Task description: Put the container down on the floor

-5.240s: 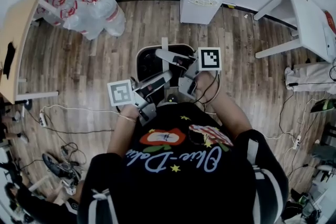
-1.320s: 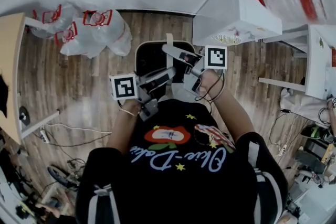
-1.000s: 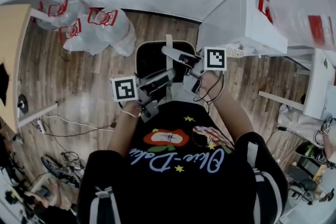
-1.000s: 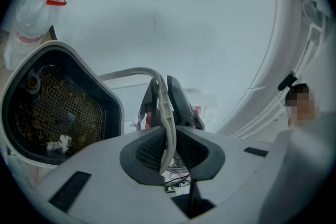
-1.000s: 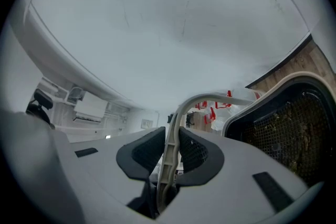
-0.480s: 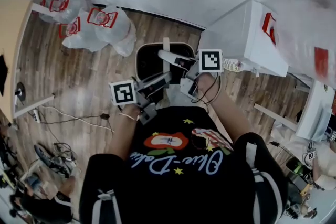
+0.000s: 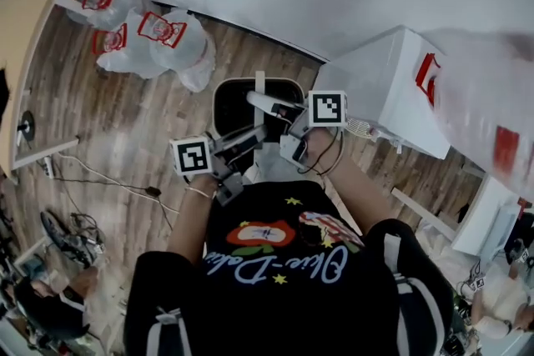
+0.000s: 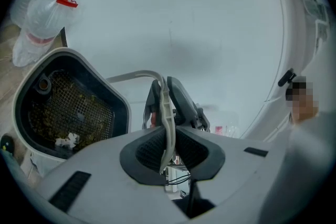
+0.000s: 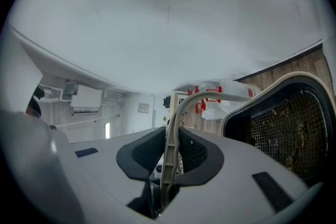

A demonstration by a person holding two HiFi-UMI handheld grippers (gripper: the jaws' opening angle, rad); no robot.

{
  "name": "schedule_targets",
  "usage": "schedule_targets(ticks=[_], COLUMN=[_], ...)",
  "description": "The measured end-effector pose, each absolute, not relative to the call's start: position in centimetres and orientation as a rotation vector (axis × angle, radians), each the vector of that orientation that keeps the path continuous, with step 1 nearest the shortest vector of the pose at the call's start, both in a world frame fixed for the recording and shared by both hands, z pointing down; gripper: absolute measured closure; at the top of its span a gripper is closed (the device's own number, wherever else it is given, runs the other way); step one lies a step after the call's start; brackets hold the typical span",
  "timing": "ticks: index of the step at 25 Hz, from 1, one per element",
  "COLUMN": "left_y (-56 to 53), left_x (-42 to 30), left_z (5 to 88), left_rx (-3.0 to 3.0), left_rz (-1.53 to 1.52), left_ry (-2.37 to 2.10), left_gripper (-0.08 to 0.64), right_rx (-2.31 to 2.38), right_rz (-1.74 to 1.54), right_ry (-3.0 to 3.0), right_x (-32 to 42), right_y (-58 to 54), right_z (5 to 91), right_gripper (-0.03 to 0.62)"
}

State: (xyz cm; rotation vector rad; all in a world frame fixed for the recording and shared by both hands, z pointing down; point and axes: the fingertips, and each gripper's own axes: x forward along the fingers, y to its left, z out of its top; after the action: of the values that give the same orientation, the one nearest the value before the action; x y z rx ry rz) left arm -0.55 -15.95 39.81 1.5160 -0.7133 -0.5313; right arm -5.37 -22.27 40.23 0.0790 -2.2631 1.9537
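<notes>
Container [image 7: 236,107]: black, centre frame, just beyond both grippers.
Left gripper [image 8: 167,147]: clenched on its thin handle [image 8: 166,107].
Right gripper [image 9: 169,152]: clenched on same handle.

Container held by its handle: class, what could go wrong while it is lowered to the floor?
1. Left gripper and right gripper pinch only the thin handle; the container could swing or slip.
2. Tilted, it could spill the scraps on its mesh.
</notes>
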Motion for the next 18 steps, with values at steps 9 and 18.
schedule_targets(ticks=[9, 18], left_y=[-16.5, -20.2], left_x=[-0.3, -3.0], left_z=[41.2, 47.4], left_rx=[1.512, 1.533], left_rz=[-0.547, -0.430], left_ry=[-0.737, -0.660], left_gripper=[0.518, 0.518], right_rx=[0.122, 0.266], right_rz=[2.035, 2.070], right_ry=[-2.212, -2.135], right_x=[-5.0, -6.8], right_y=[-22.6, -26.5], right_z=[41.8, 48.9], right_gripper=[0.526, 0.526])
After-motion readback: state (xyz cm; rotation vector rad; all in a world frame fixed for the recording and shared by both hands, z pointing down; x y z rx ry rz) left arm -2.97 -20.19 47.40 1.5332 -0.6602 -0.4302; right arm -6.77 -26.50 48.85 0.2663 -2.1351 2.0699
